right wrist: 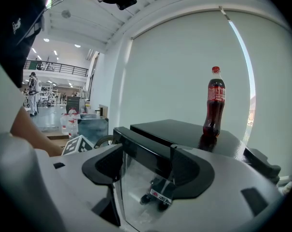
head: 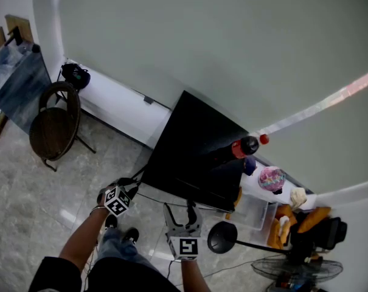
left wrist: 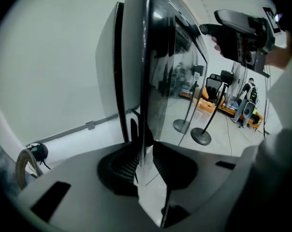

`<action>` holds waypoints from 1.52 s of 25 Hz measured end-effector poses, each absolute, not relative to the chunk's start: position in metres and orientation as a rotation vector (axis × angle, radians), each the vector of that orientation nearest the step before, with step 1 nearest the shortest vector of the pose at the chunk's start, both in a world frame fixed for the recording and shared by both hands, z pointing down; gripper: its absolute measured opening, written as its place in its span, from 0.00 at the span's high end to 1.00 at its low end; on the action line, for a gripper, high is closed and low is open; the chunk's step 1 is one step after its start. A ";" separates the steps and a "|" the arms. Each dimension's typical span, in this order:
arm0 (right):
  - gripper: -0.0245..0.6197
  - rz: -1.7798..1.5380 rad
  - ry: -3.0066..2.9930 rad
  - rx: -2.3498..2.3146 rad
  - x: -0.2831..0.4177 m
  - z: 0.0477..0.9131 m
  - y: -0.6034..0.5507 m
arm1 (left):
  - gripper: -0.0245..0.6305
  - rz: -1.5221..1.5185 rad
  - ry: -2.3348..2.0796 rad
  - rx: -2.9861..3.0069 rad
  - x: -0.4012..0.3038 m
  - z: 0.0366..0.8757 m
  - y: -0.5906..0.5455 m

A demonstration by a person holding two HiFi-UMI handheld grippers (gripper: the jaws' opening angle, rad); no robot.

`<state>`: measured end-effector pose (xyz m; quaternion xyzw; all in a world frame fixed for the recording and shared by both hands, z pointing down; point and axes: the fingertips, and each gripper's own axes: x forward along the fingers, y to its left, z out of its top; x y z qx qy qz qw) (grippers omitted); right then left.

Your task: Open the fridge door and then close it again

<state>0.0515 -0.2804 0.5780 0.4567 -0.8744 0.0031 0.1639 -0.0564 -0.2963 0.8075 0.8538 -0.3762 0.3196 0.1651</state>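
A small black fridge (head: 196, 145) stands by the wall with a cola bottle (head: 244, 146) on top. In the left gripper view its glass door (left wrist: 160, 81) stands slightly ajar from the cabinet (left wrist: 118, 71). My left gripper (left wrist: 145, 161) is shut on the door's thin free edge, one pad on each side. In the head view it (head: 129, 185) sits at the fridge's front left corner. My right gripper (right wrist: 146, 166) stands wide at the door's black top bar (right wrist: 141, 149), and I see no pad pressing. Behind it are the fridge top (right wrist: 184, 129) and the bottle (right wrist: 215, 105).
A round chair (head: 53, 126) stands to the left by the wall. A black pole stand's base (head: 221, 236), a floor fan (head: 296, 269), a clear box (head: 256, 208) and assorted clutter (head: 272, 178) crowd the right side. My legs are just below the grippers.
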 end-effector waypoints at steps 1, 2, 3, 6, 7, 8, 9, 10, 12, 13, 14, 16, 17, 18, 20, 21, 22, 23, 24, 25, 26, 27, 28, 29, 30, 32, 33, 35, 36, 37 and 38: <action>0.48 0.016 -2.489 1.304 0.052 0.578 -0.280 | 0.82 0.907 -1.069 2.435 -0.056 0.807 -0.288; 0.48 0.015 -2.488 1.301 0.052 0.578 -0.280 | 0.82 0.902 -1.070 2.434 -0.055 0.807 -0.278; 0.48 0.005 -2.486 1.292 0.052 0.578 -0.280 | 0.83 0.892 -1.071 2.431 -0.054 0.807 -0.270; 0.50 -0.056 -2.487 1.257 0.049 0.579 -0.274 | 0.83 0.873 -1.069 2.420 -0.053 0.809 -0.250; 0.51 -0.067 -2.484 1.249 0.048 0.580 -0.270 | 0.83 0.876 -1.068 2.417 -0.052 0.809 -0.244; 0.51 -0.075 -2.478 1.241 0.048 0.582 -0.265 | 0.83 0.879 -1.066 2.414 -0.051 0.810 -0.238; 0.52 -0.080 -2.477 1.235 0.048 0.583 -0.261 | 0.84 0.882 -1.064 2.412 -0.050 0.811 -0.232; 0.53 -0.085 -2.481 1.230 0.048 0.583 -0.258 | 0.84 0.885 -1.062 2.410 -0.049 0.811 -0.227; 0.53 -0.100 -2.493 1.212 0.047 0.582 -0.253 | 0.84 0.894 -1.057 2.406 -0.047 0.810 -0.218; 0.53 -0.106 -2.491 1.199 0.048 0.583 -0.249 | 0.85 0.900 -1.053 2.405 -0.046 0.810 -0.214; 0.54 -0.107 -2.490 1.189 0.049 0.583 -0.246 | 0.85 0.907 -1.049 2.403 -0.045 0.811 -0.210; 0.54 -0.105 -2.501 1.175 0.050 0.583 -0.241 | 0.85 0.920 -1.042 2.397 -0.043 0.811 -0.202; 0.55 -0.107 -2.505 1.163 0.050 0.583 -0.238 | 0.85 0.927 -1.039 2.395 -0.042 0.811 -0.198; 0.55 -0.110 -2.507 1.151 0.051 0.583 -0.234 | 0.85 0.934 -1.037 2.393 -0.040 0.812 -0.194; 0.56 -0.118 -2.510 1.131 0.052 0.583 -0.229 | 0.86 0.946 -1.037 2.391 -0.039 0.812 -0.186; 0.56 -0.119 -2.512 1.125 0.052 0.583 -0.226 | 0.86 0.950 -1.038 2.391 -0.037 0.812 -0.183; 0.56 -0.119 -2.514 1.122 0.053 0.583 -0.224 | 0.86 0.952 -1.037 2.391 -0.036 0.812 -0.179; 0.56 -0.121 -2.516 1.119 0.054 0.583 -0.222 | 0.86 0.954 -1.034 2.392 -0.034 0.812 -0.176; 0.56 -0.126 -2.518 1.114 0.055 0.583 -0.220 | 0.86 0.957 -1.032 2.393 -0.033 0.812 -0.173; 0.57 -0.134 -2.518 1.108 0.056 0.583 -0.217 | 0.86 0.960 -1.032 2.392 -0.032 0.812 -0.170; 0.57 -0.140 -2.517 1.102 0.057 0.584 -0.215 | 0.86 0.963 -1.034 2.387 -0.030 0.813 -0.167; 0.57 -0.143 -2.516 1.100 0.059 0.584 -0.212 | 0.87 0.964 -1.039 2.381 -0.029 0.813 -0.164; 0.57 -0.146 -2.518 1.099 0.060 0.584 -0.210 | 0.86 0.963 -1.046 2.374 -0.027 0.813 -0.161; 0.57 -0.152 -2.522 1.099 0.061 0.584 -0.208 | 0.87 0.961 -1.056 2.366 -0.025 0.813 -0.159; 0.57 -0.159 -2.527 1.096 0.062 0.585 -0.206 | 0.86 0.961 -1.068 2.356 -0.024 0.814 -0.157; 0.57 -0.165 -2.536 1.085 0.063 0.587 -0.201 | 0.86 0.964 -1.092 2.332 -0.022 0.816 -0.150; 0.58 -0.164 -2.539 1.078 0.065 0.588 -0.198 | 0.86 0.966 -1.103 2.318 -0.020 0.818 -0.147; 0.58 -0.168 -2.548 1.055 0.069 0.589 -0.195 | 0.86 0.966 -1.128 2.286 -0.015 0.818 -0.141; 0.58 -0.172 -2.555 1.039 0.071 0.588 -0.194 | 0.86 0.963 -1.144 2.269 -0.013 0.817 -0.139; 0.58 -0.176 -2.565 1.021 0.072 0.588 -0.191 | 0.86 0.959 -1.163 2.252 -0.011 0.817 -0.136; 0.58 -0.178 -2.575 1.002 0.074 0.588 -0.188 | 0.86 0.955 -1.186 2.232 -0.009 0.816 -0.132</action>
